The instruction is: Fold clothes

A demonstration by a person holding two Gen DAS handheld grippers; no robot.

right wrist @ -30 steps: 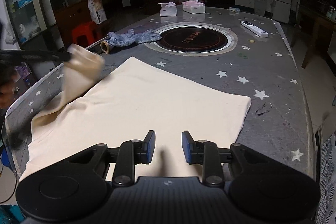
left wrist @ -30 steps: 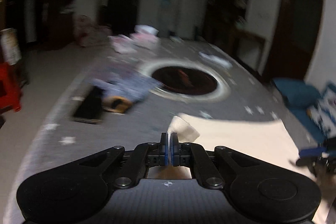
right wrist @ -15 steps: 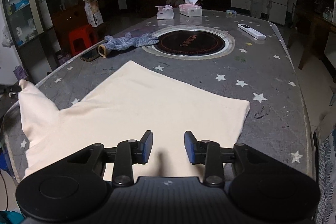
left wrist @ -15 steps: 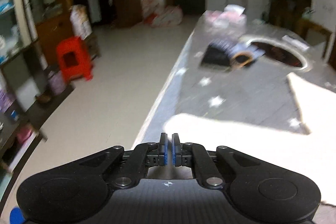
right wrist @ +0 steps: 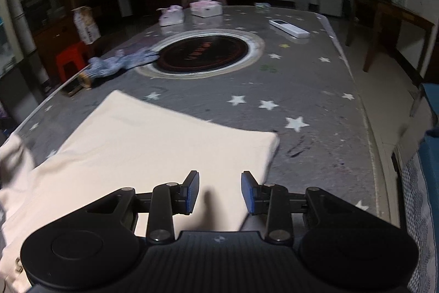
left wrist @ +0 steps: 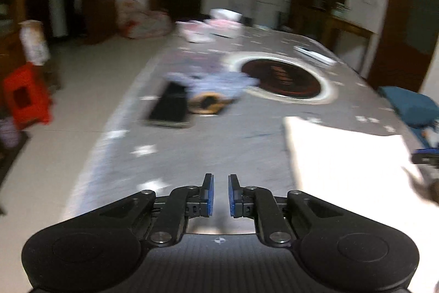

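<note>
A cream garment (right wrist: 153, 153) lies flat on the grey star-patterned table (right wrist: 315, 89); its sleeve (right wrist: 13, 155) drapes at the left edge. In the left wrist view the garment (left wrist: 351, 164) lies to the right. My left gripper (left wrist: 221, 195) is open and empty, above bare table left of the cloth. My right gripper (right wrist: 219, 192) is open and empty, just above the garment's near right part.
A round black hotplate (right wrist: 203, 52) is set in the table's middle. A blue-grey glove (right wrist: 120, 63) and a black phone (left wrist: 170, 105) lie left of it. Tissue boxes (right wrist: 205, 8) and a white remote (right wrist: 288, 28) lie at the far end. A red stool (left wrist: 24, 98) stands on the floor.
My left gripper has let go of the sleeve, opened, and swung back toward the table. The sleeve has dropped at the table's left edge. My right gripper has opened a little wider.
</note>
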